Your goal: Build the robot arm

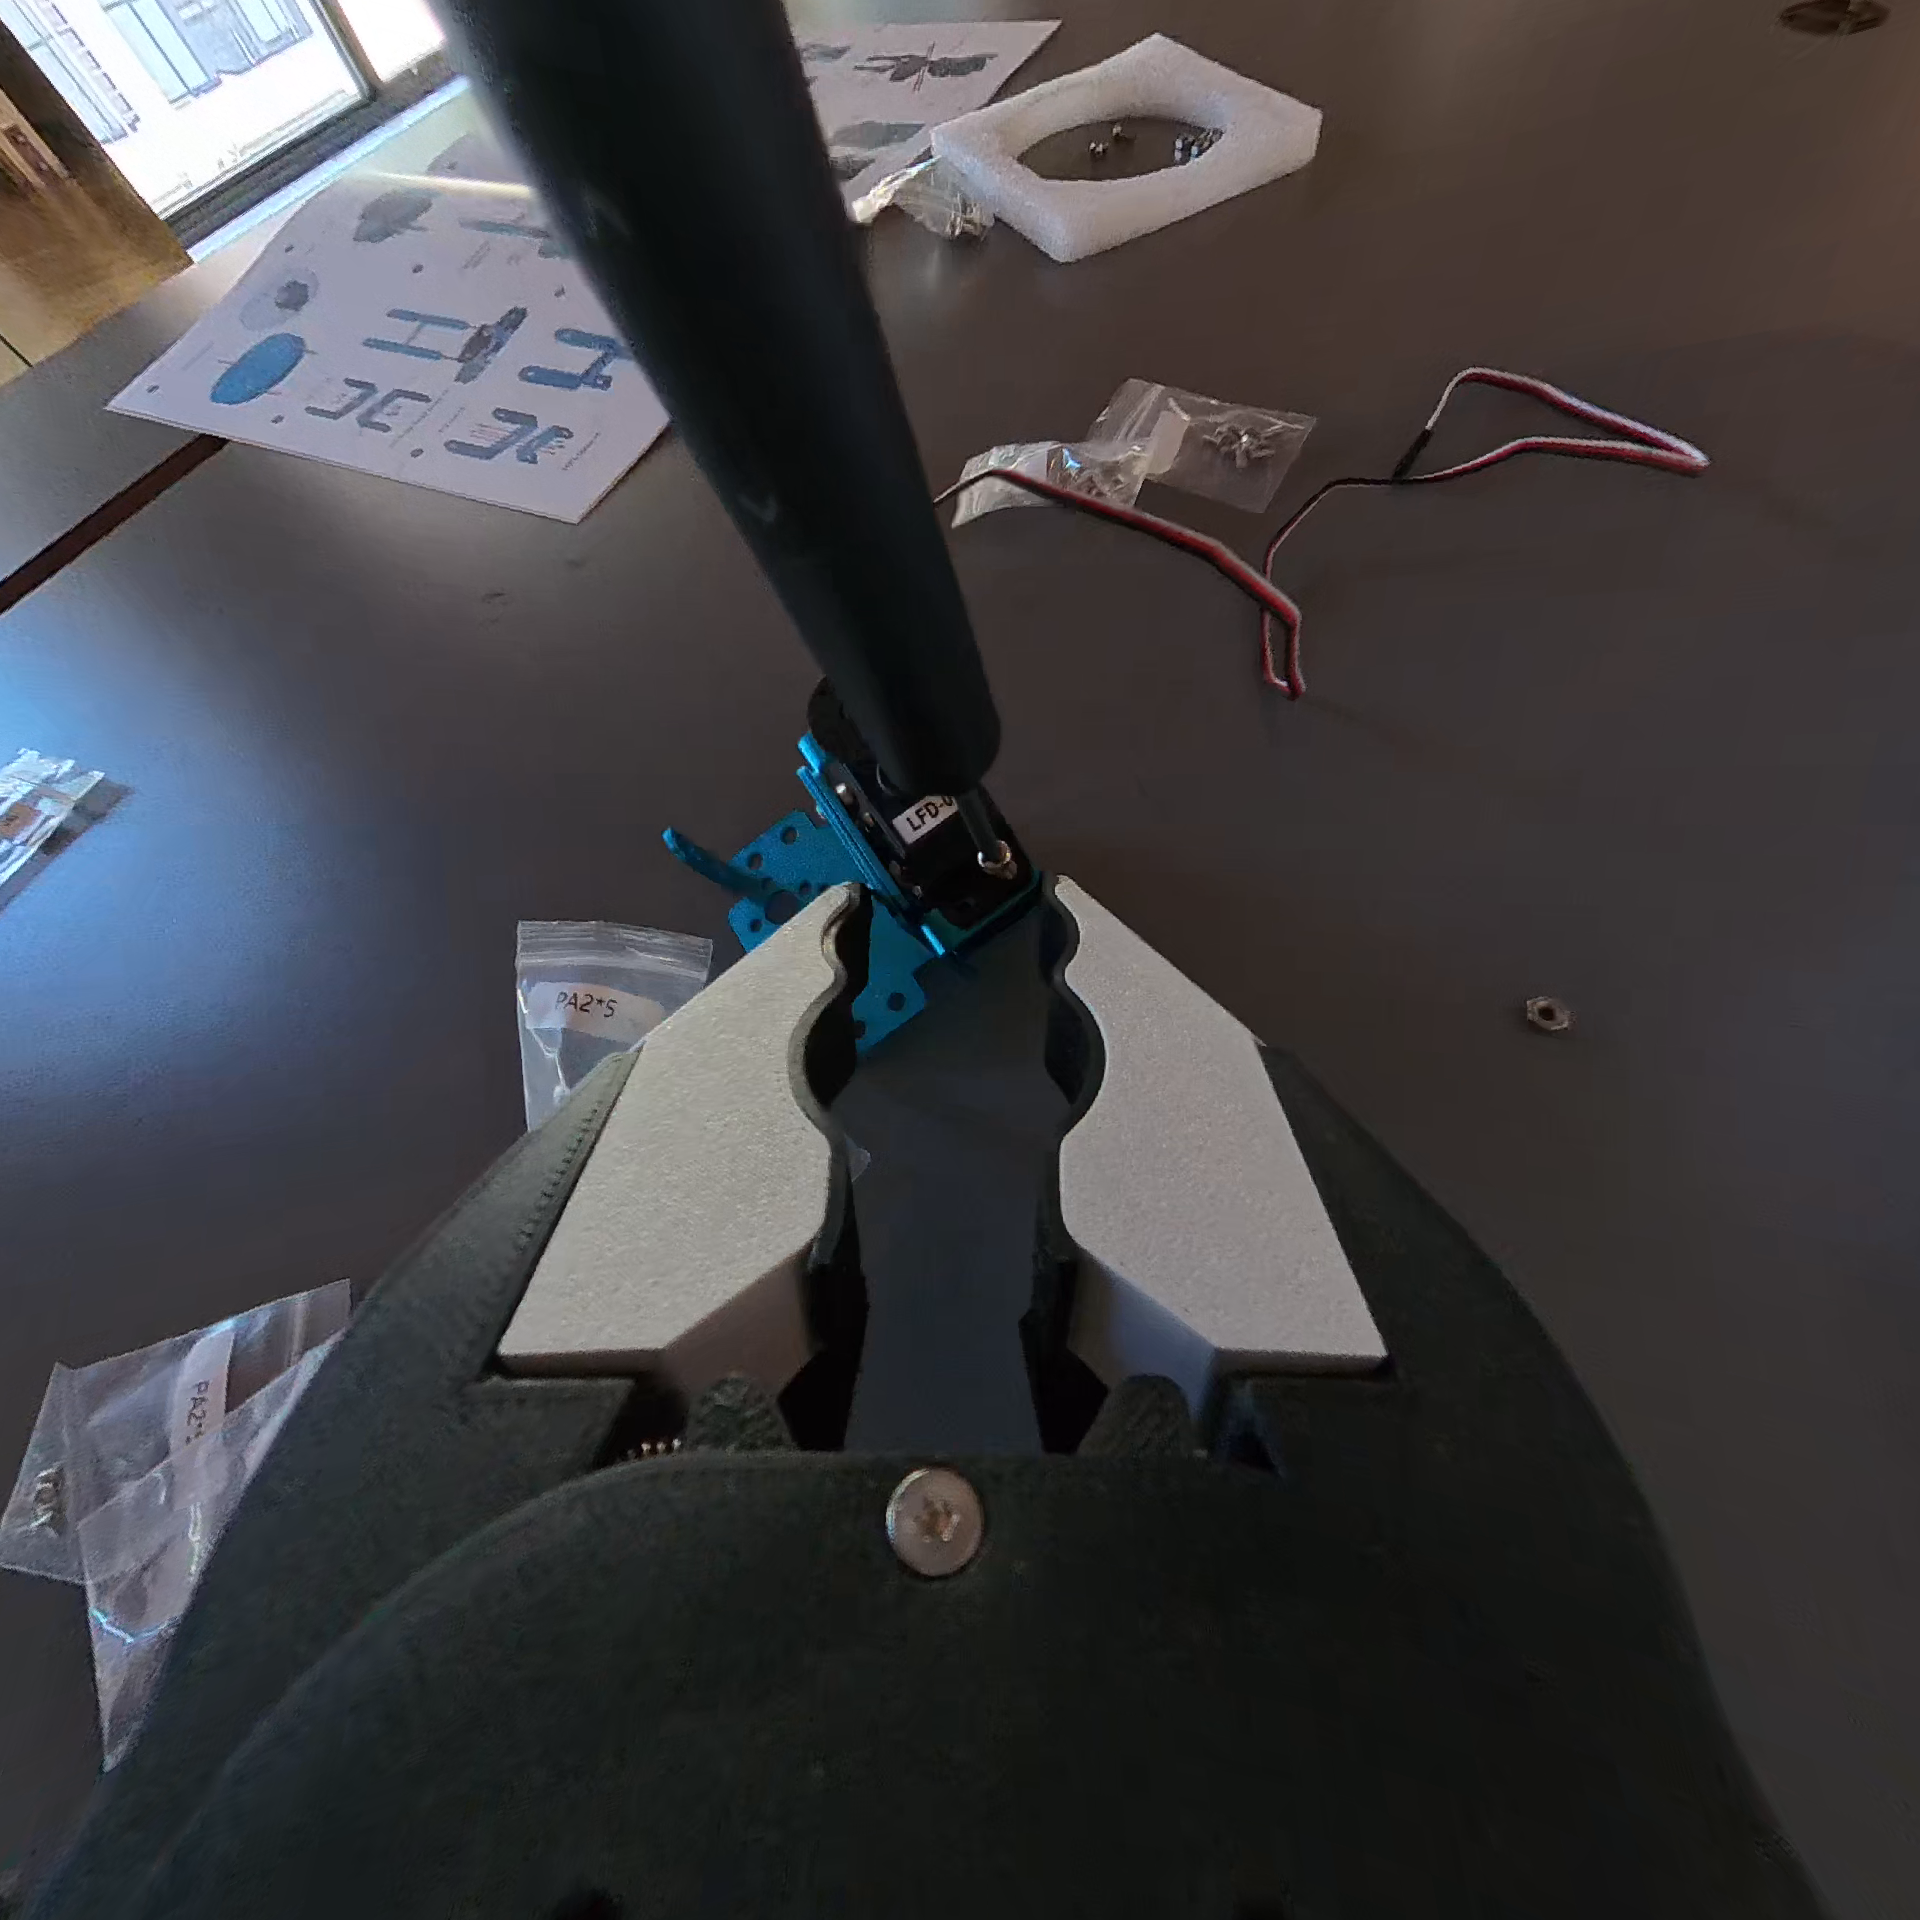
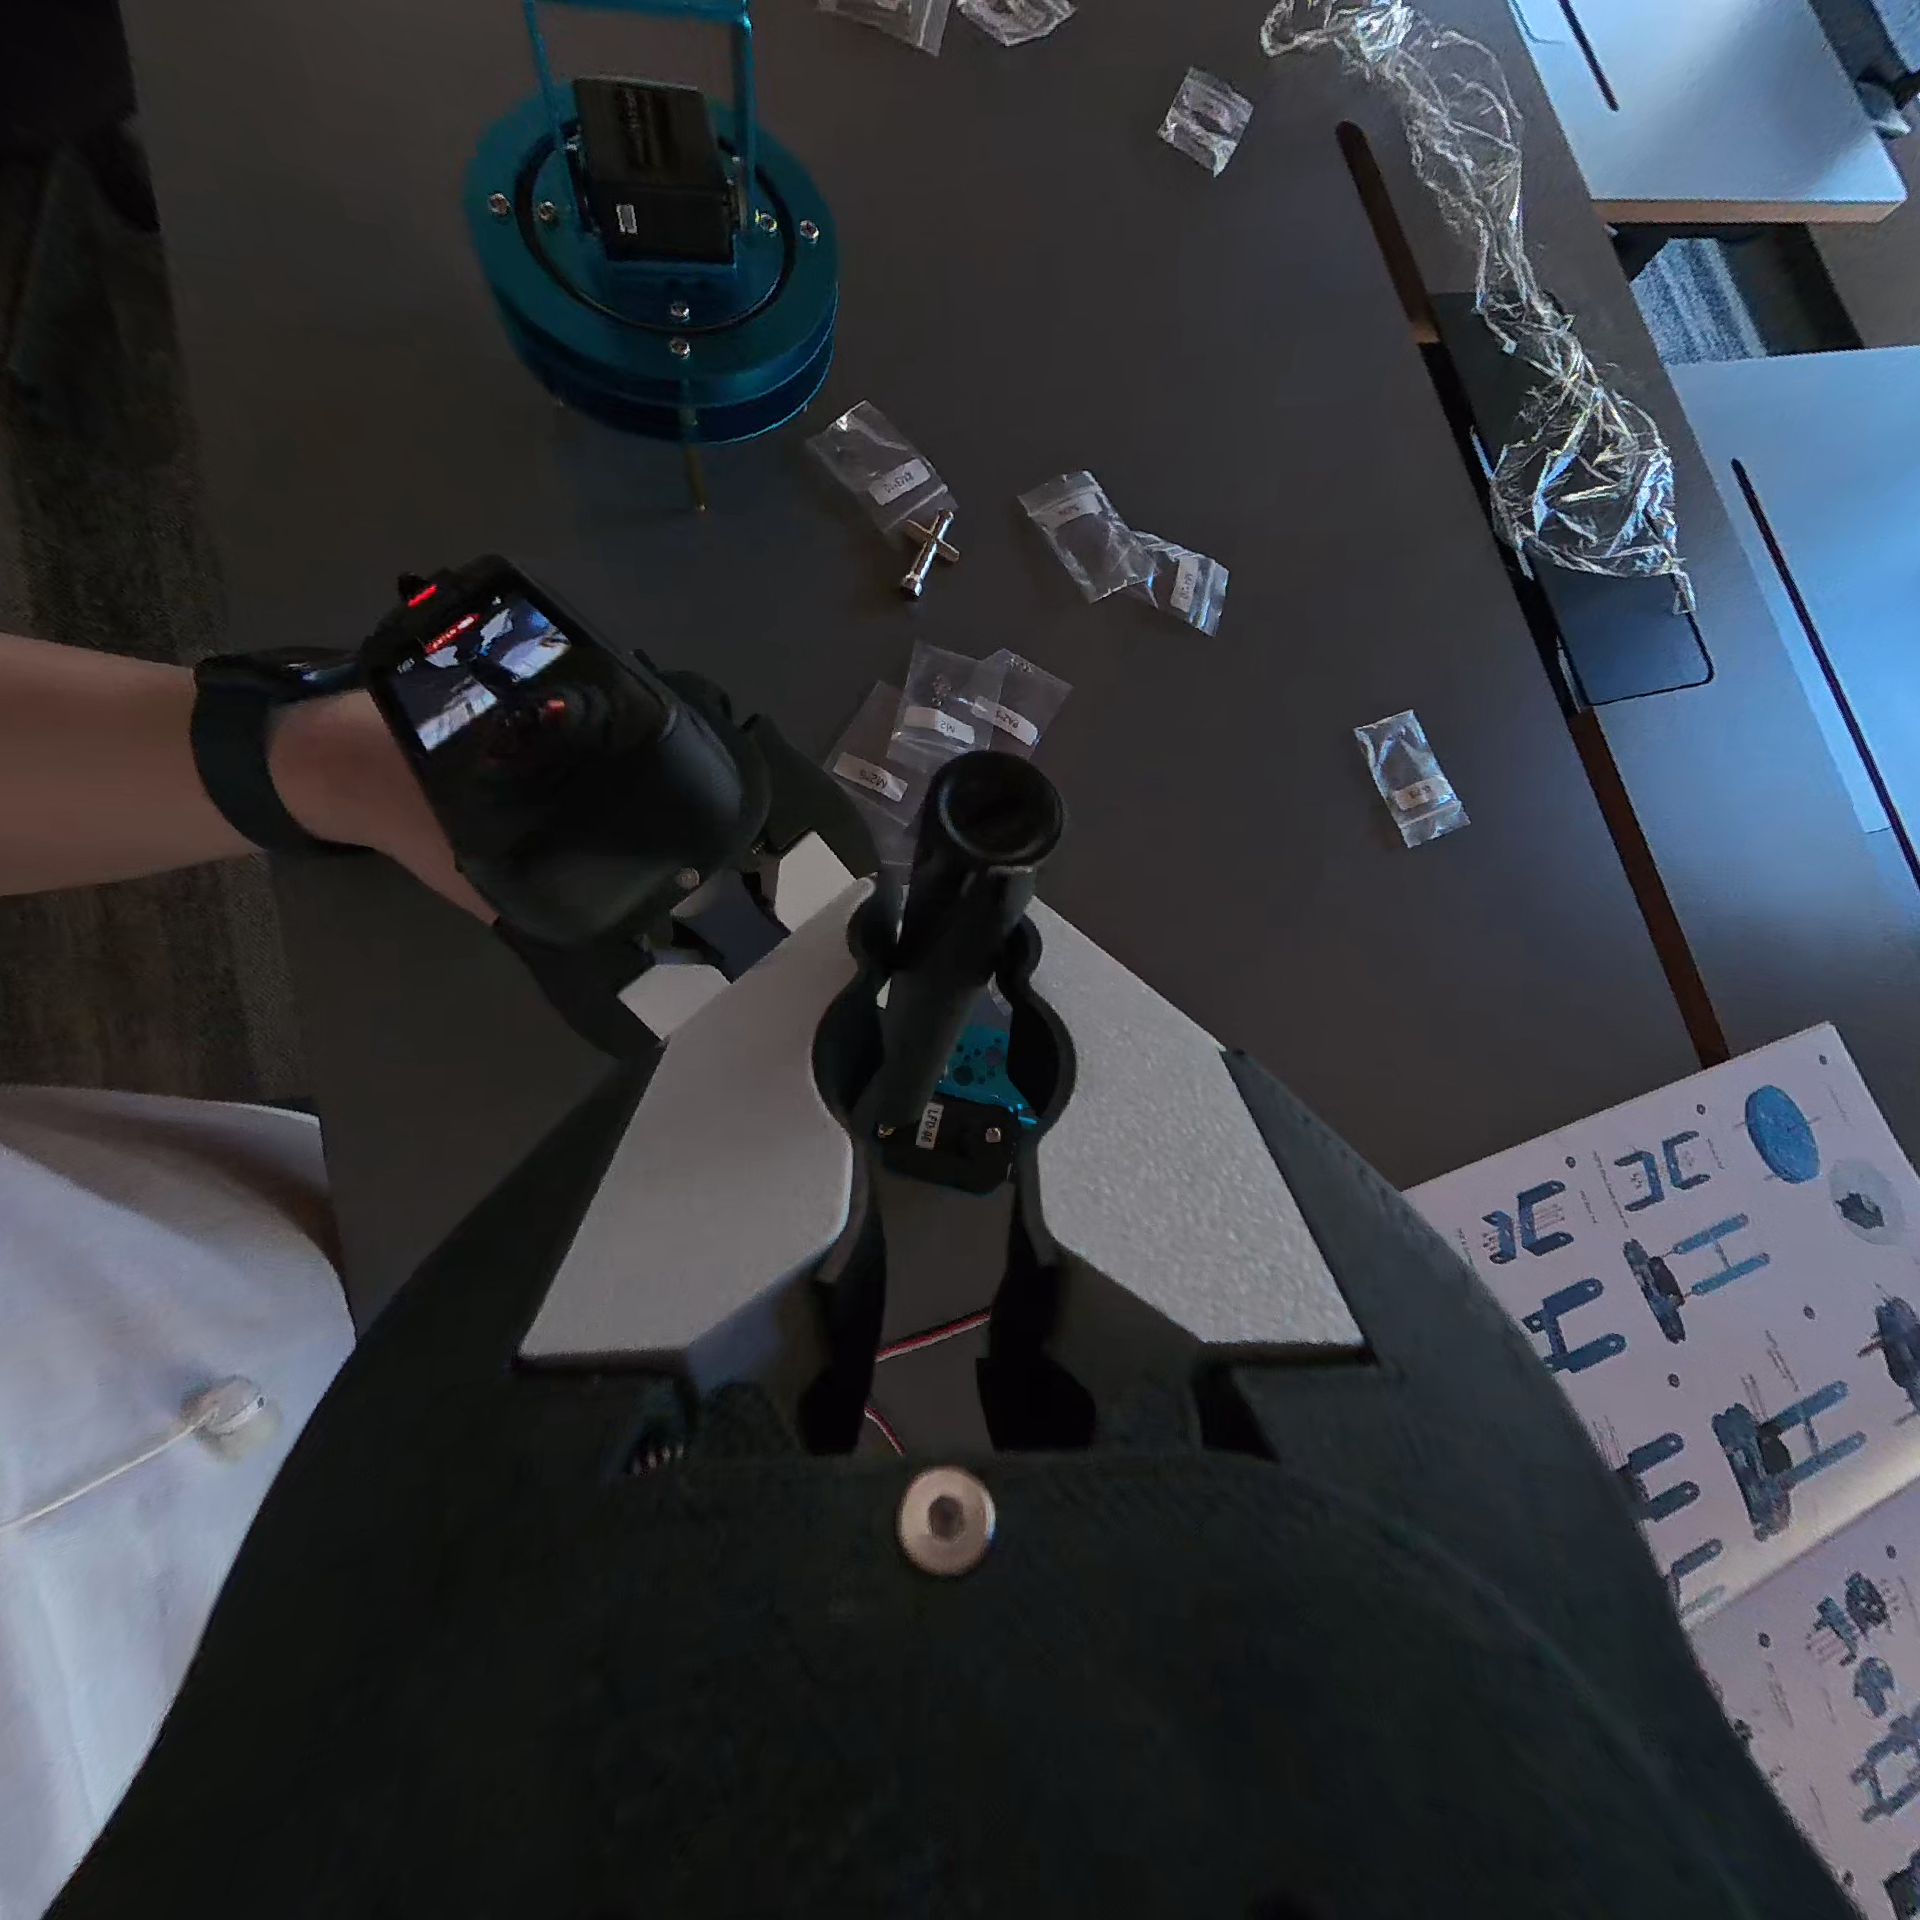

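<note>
While right gripper (image 2: 951, 940) clamps screwdriver (image 2: 961, 935), bracket (image 1: 883, 935) touches left gripper (image 1: 956, 899)

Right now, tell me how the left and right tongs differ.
The left tongs grip the blue servo bracket at their tips; the right tongs grip a black screwdriver by its handle. The left tongs lie low along the table; the right tongs look down from above, the screwdriver tip on a screw. Both have white fingers and are shut on something.
</note>
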`<state>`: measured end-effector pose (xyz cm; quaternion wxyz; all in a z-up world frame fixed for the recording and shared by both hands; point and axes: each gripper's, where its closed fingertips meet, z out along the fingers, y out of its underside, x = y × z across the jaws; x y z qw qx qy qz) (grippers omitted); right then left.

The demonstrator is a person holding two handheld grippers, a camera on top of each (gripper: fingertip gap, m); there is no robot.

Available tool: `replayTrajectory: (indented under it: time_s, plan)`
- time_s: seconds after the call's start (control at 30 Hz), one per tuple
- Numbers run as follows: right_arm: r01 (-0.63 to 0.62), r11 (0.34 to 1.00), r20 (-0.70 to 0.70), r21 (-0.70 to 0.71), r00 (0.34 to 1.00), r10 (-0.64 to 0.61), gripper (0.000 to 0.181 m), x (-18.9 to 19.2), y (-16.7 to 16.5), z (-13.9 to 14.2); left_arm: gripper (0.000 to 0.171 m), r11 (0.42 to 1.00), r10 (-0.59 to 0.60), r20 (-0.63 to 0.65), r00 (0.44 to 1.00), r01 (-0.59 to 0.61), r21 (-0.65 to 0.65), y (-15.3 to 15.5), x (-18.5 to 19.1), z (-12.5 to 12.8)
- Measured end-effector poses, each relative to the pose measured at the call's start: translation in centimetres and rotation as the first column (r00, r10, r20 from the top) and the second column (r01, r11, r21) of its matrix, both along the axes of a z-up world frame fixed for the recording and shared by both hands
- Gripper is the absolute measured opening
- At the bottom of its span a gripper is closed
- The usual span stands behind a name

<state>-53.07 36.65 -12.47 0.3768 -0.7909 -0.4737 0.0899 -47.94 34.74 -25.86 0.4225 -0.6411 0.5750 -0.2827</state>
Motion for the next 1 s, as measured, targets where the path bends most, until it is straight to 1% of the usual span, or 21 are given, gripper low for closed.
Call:
replayTrajectory:
  time_s: [0.1, 0.2, 0.3, 0.53, 0.63, 0.7, 0.77, 0.87, 0.9, 1.0]
  plan:
    - [-0.003, 1.000, 0.008, -0.010, 1.000, 0.003, 0.019, 0.2, -0.2, -0.4, 0.026, 1.000, -0.008, 0.041, 0.999, 0.008, 0.000, -0.3, -0.4, 0.6]
    - [-0.016, 1.000, 0.018, 0.020, 1.000, 0.015, 0.018, 0.2, -0.3, -0.6, 0.023, 1.000, -0.008, 0.062, 0.998, 0.008, 0.004, -0.3, -0.5, 1.0]
    - [-0.018, 0.999, 0.024, 0.040, 1.000, 0.017, 0.018, 0.5, -0.2, -0.7, 0.028, 1.000, -0.008, 0.033, 0.999, 0.008, -0.006, -0.1, -0.4, 0.5]
    - [-0.024, 0.996, -0.044, 0.080, 0.999, 0.027, 0.018, 1.7, 0.0, -0.1, 0.038, 0.996, 0.039, -0.025, 0.999, -0.037, 0.085, 0.7, 0.6, -0.1]
    - [-0.028, 0.995, -0.080, 0.091, 0.996, 0.035, 0.018, 2.3, 0.1, 0.2, 0.037, 0.983, 0.086, -0.074, 0.994, -0.073, 0.167, 1.7, 1.1, -0.5]
    - [-0.035, 0.995, -0.096, 0.098, 0.994, 0.045, 0.018, 2.6, 0.0, 0.3, 0.033, 0.969, 0.130, -0.085, 0.988, -0.109, 0.224, 2.5, 1.3, -0.3]
    - [-0.034, 0.993, -0.117, 0.109, 0.992, 0.047, 0.018, 2.9, 0.0, 0.3, 0.031, 0.964, 0.150, -0.098, 0.984, -0.124, 0.235, 2.8, 1.6, -0.6]
    - [-0.026, 0.993, -0.144, 0.118, 0.989, 0.043, 0.018, 3.6, 0.1, 0.3, 0.036, 0.960, 0.167, -0.145, 0.975, -0.128, 0.248, 3.0, 1.8, -1.6]
    - [-0.024, 0.993, -0.155, 0.117, 0.987, 0.042, 0.018, 3.8, 0.1, 0.3, 0.036, 0.953, 0.180, -0.153, 0.972, -0.134, 0.270, 3.1, 1.8, -1.7]
    - [-0.016, 0.992, -0.187, 0.122, 0.982, 0.039, 0.018, 4.3, 0.4, 0.5, 0.032, 0.946, 0.190, -0.155, 0.969, -0.138, 0.294, 3.2, 1.9, -1.7]
